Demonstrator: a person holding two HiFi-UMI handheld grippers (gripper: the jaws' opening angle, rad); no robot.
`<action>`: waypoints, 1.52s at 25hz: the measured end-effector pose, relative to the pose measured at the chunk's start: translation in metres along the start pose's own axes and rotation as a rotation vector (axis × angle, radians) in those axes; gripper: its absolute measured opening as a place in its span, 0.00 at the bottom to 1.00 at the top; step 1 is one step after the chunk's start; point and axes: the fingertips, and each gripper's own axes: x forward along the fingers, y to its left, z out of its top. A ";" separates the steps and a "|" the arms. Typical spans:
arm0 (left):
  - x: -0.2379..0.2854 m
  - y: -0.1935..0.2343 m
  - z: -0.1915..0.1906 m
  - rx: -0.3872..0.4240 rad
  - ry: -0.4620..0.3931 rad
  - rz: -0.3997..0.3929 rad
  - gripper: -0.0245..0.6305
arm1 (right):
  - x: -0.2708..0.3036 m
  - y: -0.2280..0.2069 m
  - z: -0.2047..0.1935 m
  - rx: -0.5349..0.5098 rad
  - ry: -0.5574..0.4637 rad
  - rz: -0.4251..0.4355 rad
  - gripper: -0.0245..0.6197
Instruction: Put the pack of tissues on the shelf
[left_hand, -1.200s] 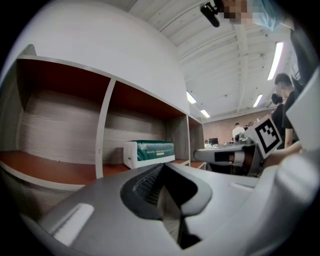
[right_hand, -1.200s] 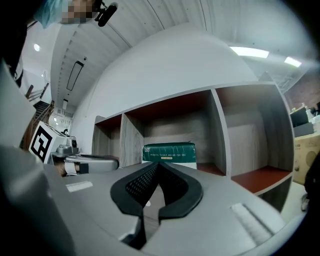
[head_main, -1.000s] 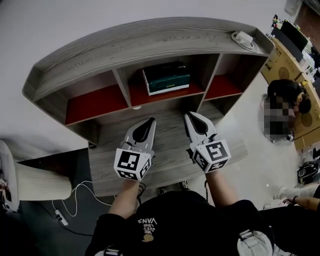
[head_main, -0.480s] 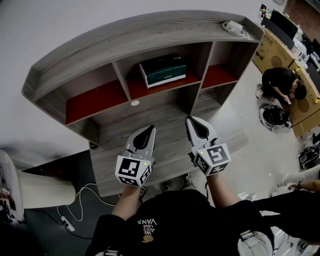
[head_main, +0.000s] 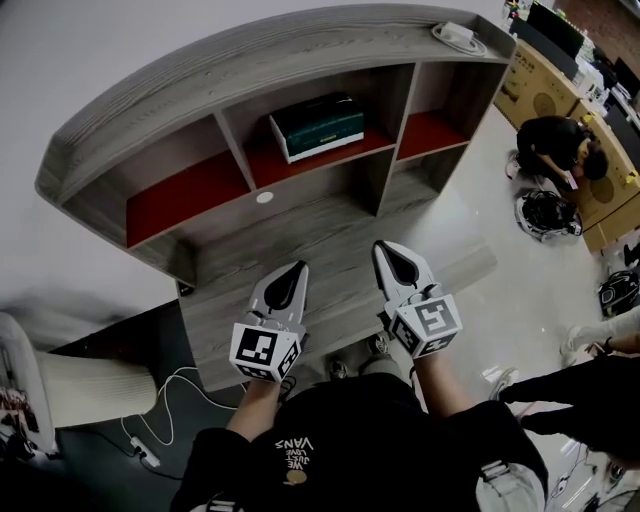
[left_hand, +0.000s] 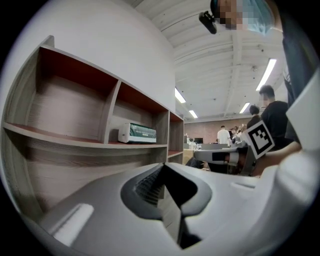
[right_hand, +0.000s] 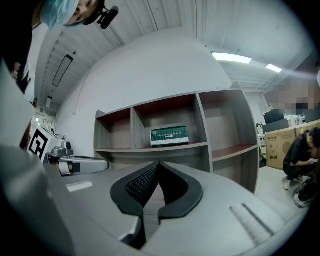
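Observation:
A green and white pack of tissues (head_main: 317, 126) lies in the middle compartment of the grey wooden shelf (head_main: 250, 75), on its red lining. It shows too in the left gripper view (left_hand: 137, 133) and the right gripper view (right_hand: 169, 135). My left gripper (head_main: 297, 268) and right gripper (head_main: 385, 247) hover side by side over the desk surface (head_main: 330, 240) below the shelf, well short of the pack. Both are shut, with nothing between their jaws.
A small white disc (head_main: 264, 197) lies on the desk under the shelf. A white object (head_main: 458, 36) rests on the shelf's top at the right end. A person (head_main: 560, 155) crouches on the floor at the right beside cardboard boxes (head_main: 535, 85). A cable (head_main: 165, 415) trails on the floor at the left.
Both grippers have drawn back from the shelf toward the desk's front edge. The head view has shifted, so the shelf sits higher and further left in the picture.

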 end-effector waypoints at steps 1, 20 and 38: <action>-0.001 -0.003 -0.002 0.000 -0.002 -0.006 0.12 | -0.003 0.000 -0.003 0.004 0.003 -0.005 0.04; -0.036 -0.008 -0.028 -0.015 0.002 0.017 0.11 | -0.048 -0.004 -0.043 0.003 0.081 -0.028 0.04; -0.050 -0.005 -0.036 -0.011 0.001 0.065 0.11 | -0.050 0.000 -0.041 0.004 0.118 -0.017 0.04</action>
